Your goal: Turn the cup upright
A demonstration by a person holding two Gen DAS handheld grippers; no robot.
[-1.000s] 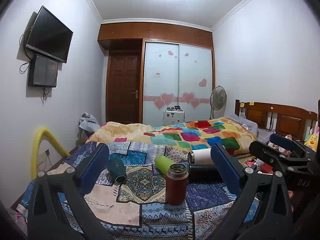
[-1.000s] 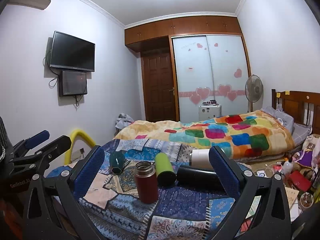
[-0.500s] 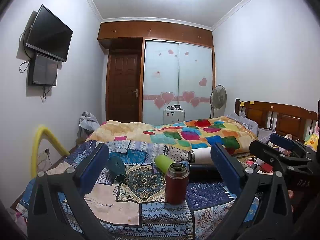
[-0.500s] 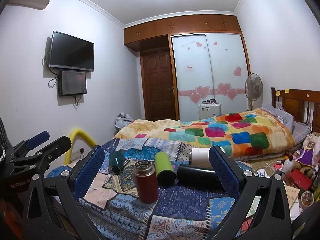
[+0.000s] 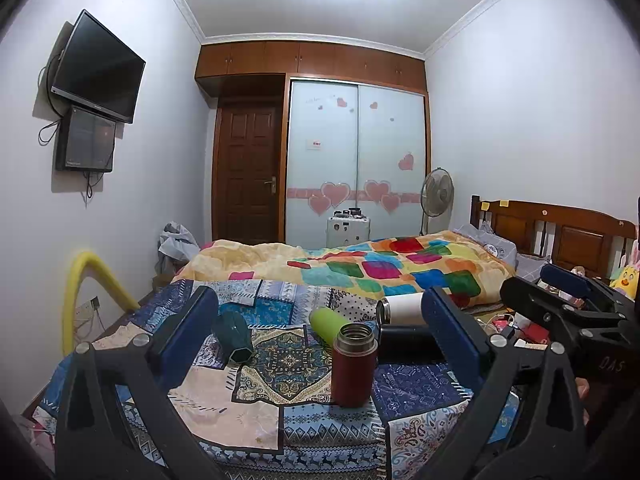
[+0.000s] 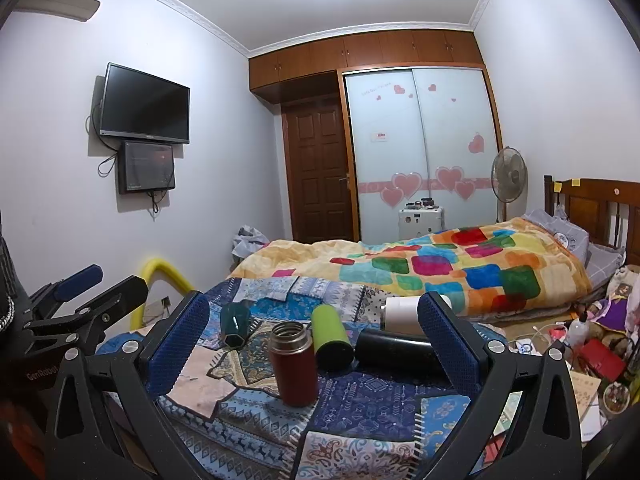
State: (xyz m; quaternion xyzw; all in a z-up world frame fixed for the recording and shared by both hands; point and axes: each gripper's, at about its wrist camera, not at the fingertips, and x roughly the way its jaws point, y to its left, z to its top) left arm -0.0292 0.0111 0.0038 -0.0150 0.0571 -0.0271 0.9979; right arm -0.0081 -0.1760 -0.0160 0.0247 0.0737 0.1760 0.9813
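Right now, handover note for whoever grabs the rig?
Left gripper: open, empty, held back from the cups.
Right gripper: open, empty, also held back.
Red cup stands upright, mouth up, on the patterned cloth.
Lying on their sides behind it: dark green cup, lime green cup, black cup, white cup.
Done: one upright. Left: the four lying ones, none gripped.

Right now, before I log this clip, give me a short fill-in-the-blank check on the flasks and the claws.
1. The dark red flask stands ____ on the patchwork cloth.
2. The lime green flask lies on its ____.
3. Both the left claw and the right claw are ____ and hold nothing.
4. The flask lying beside the white flask is ____ in colour.

Missing words: upright; side; open; black
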